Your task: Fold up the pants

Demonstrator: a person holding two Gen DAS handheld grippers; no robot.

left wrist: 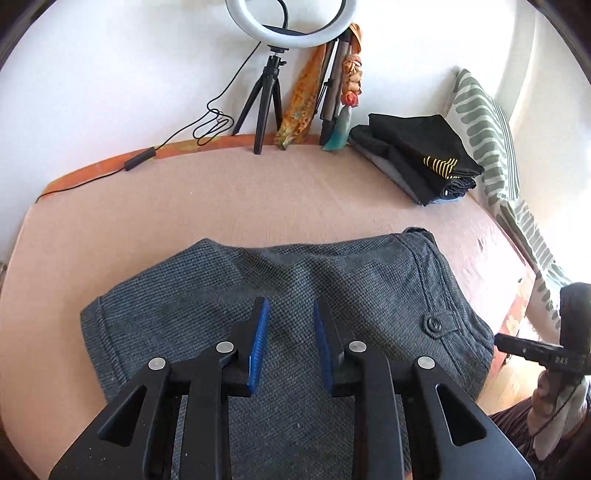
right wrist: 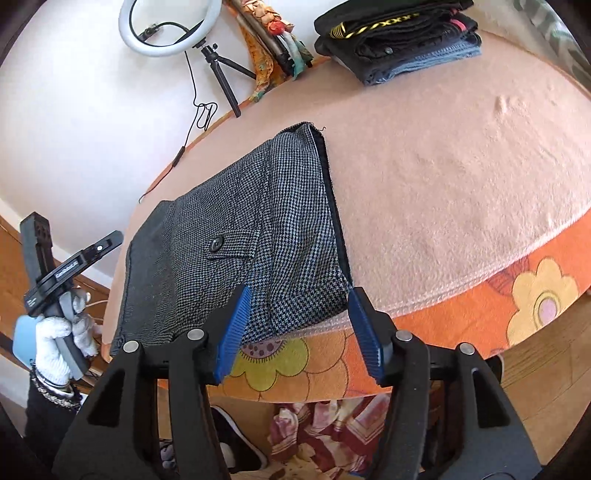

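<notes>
Peach-coloured bedding [left wrist: 221,206] covers the bed, and the grey pants [left wrist: 295,295] lie folded into a compact rectangle at its near edge; everything else is placed from them. Nearest, the left gripper [left wrist: 291,310] hangs just above the middle of the pants, its blue-padded fingers [left wrist: 260,332] apart with only cloth showing between them. The right gripper [right wrist: 299,299] sits at the near corner of the pants by the bed's edge, its jaws spread wide, one blue pad over the fabric and the other beside the dark folded edge; whether either pad touches the cloth cannot be told. Below that corner, an orange flowered cover [right wrist: 517,306] hangs down the bed's side. A buttoned tab [left wrist: 432,325] shows on the pants' right part in the left wrist view. From the right wrist view, a white-gloved hand [right wrist: 55,343] grips the left tool's handle off the pants' left side. Beyond the pants, toward the far right, a stack of folded dark clothes [left wrist: 417,158] rests beside a green-patterned pillow [left wrist: 484,125]. Farthest back, a ring light [left wrist: 288,22] on a black tripod [left wrist: 264,107] stands against the white wall, its cable trailing left.
</notes>
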